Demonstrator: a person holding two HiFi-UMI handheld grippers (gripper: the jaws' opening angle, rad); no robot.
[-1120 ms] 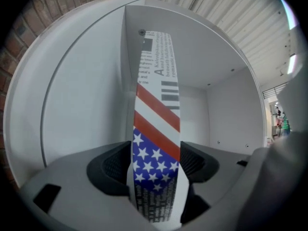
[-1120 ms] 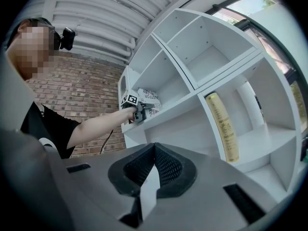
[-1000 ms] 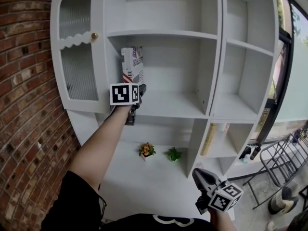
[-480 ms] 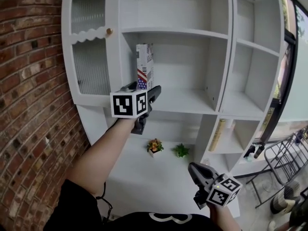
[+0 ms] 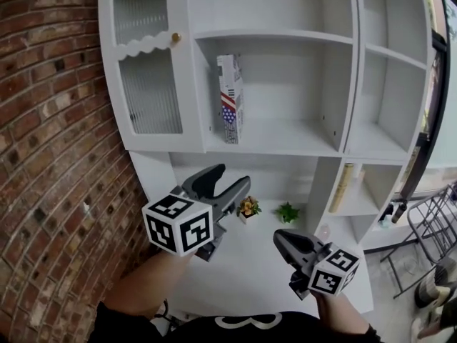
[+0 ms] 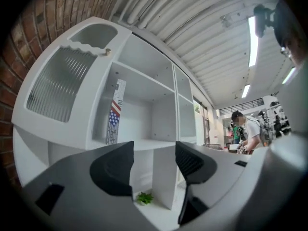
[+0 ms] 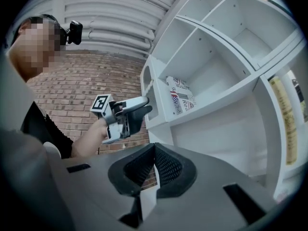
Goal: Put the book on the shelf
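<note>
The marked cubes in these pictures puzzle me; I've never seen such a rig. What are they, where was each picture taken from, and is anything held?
No robot here: a person carries two hand-held grippers, and each cube is part of one. The head view comes from a camera on the person's head; the two gripper views come from cameras on the tools. The left gripper stands open, its fingers having just been closing, with nothing between them. The right gripper is shut and empty. The book stands upright on the white shelf, held by nobody. A flowering plant and a green plant sit on the ledge below.
</note>
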